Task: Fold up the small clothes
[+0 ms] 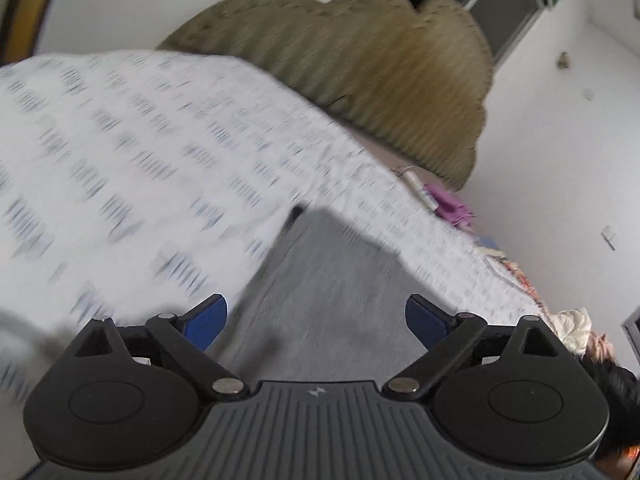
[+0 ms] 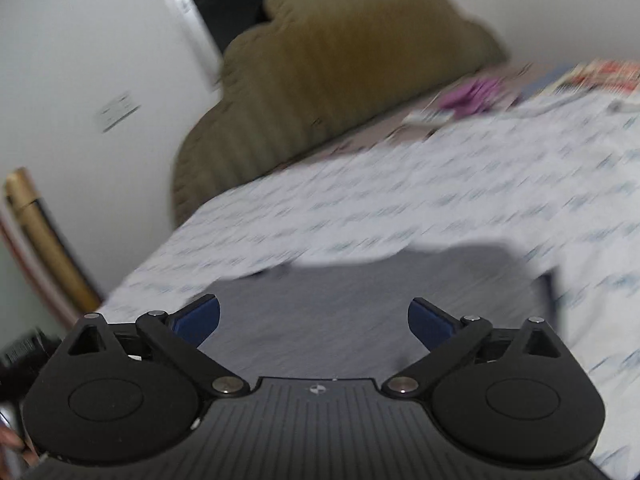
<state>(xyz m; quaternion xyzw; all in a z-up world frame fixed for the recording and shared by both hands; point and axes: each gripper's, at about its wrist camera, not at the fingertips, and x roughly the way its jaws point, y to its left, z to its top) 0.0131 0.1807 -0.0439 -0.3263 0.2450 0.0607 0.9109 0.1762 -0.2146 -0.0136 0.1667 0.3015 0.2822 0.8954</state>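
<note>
On the bed [image 1: 140, 140] lies a grey garment [image 1: 320, 280], flat beneath both tongs. Left gripper [image 1: 316, 316] and right gripper [image 2: 314, 320] gape wide, holding nothing. Between folds, likely; next calls for pinching an edge.

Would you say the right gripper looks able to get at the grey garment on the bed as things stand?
Probably yes. The right gripper is open with nothing between its blue fingers, and the grey garment lies flat on the patterned sheet directly ahead, nothing in between, though the frame is blurred.
</note>
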